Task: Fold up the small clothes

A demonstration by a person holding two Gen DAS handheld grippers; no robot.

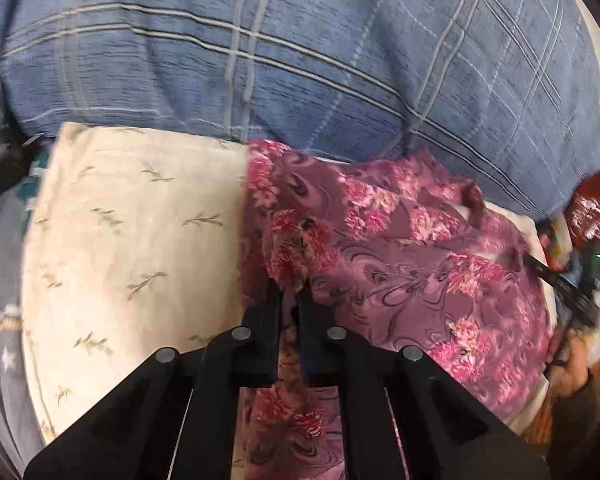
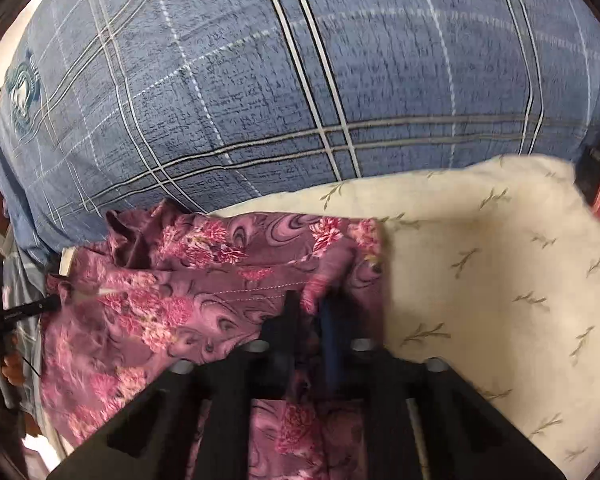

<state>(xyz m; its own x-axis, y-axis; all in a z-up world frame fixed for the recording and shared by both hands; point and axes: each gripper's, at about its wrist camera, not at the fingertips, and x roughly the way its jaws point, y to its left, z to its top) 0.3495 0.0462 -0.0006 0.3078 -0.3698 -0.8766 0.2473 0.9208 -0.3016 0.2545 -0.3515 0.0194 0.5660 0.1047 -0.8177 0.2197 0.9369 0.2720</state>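
Note:
A purple garment with pink flowers [image 1: 400, 248] lies on a cream leaf-print cloth [image 1: 132, 232]. My left gripper [image 1: 290, 292] is shut on the garment's left edge; cloth bunches between its black fingers and hangs below them. In the right wrist view the same garment [image 2: 160, 304] spreads to the left. My right gripper [image 2: 310, 300] is shut on its right edge, with a fold pinched between the fingers. The right gripper also shows at the right of the left wrist view [image 1: 568, 288], and the left gripper at the left edge of the right wrist view [image 2: 4, 316].
A big blue plaid pillow [image 1: 300, 48] fills the back, and it also shows in the right wrist view [image 2: 280, 80]. The cream cloth [image 2: 500, 280] extends right. A grey star-print fabric [image 1: 0, 320] lies at the left. A red patterned cloth [image 1: 592, 204] sits far right.

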